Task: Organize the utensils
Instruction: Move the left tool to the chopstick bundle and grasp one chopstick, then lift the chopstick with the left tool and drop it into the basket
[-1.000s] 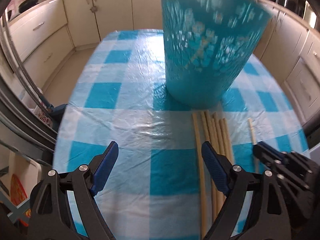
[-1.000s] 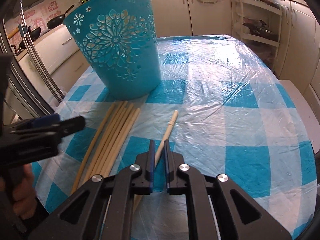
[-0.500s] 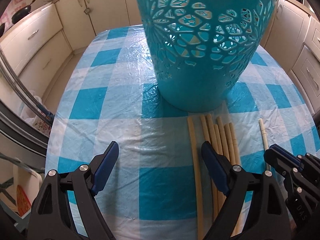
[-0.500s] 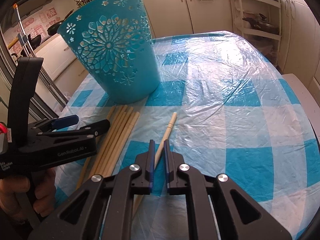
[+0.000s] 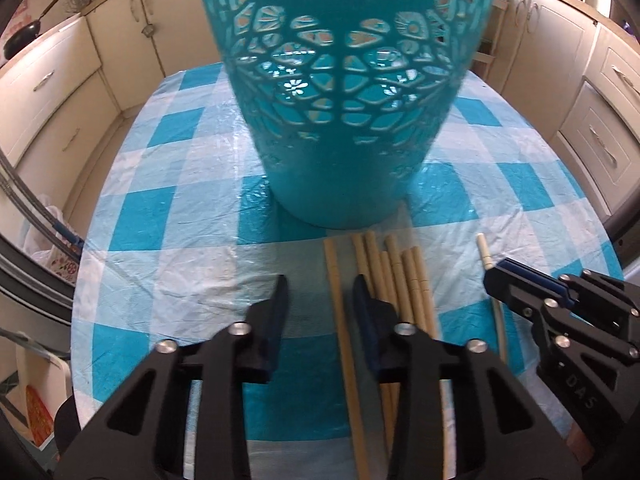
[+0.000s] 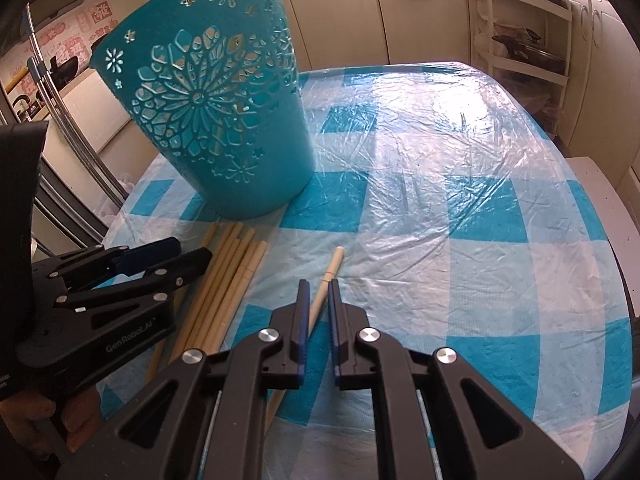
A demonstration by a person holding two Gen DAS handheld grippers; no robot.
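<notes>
Chopsticks point(image 5: 394, 280) lie in a bunch near the front edge of the table point(image 6: 480, 240), tips just beside the blue basket point(image 6: 216, 120) — this looks like the picking-up step. The left gripper point(image 5: 320, 300) is closing around one stick, not yet pinching it. The right gripper point(image 6: 318, 304) is clamped on the lone pale stick point(image 6: 332, 268), I think — next, lift and drop into the basket.

We see a teal plastic basket point(image 6: 224, 120), smooth with a slight sheen, its wall pierced by floral cut-outs. The chopsticks point(image 5: 396, 280) look like pale, matt wood or bamboo. The tabletop point(image 6: 460, 200) carries a blue-and-white checked cloth under clear, glossy, wrinkled plastic film. Each hand-held gripper, left point(image 5: 320, 300) and right point(image 6: 318, 300), is matt black plastic with blue ribbed pads and shiny metal pivot pins. Cabinet fronts point(image 5: 56, 92) appear cream and semi-gloss.
</notes>
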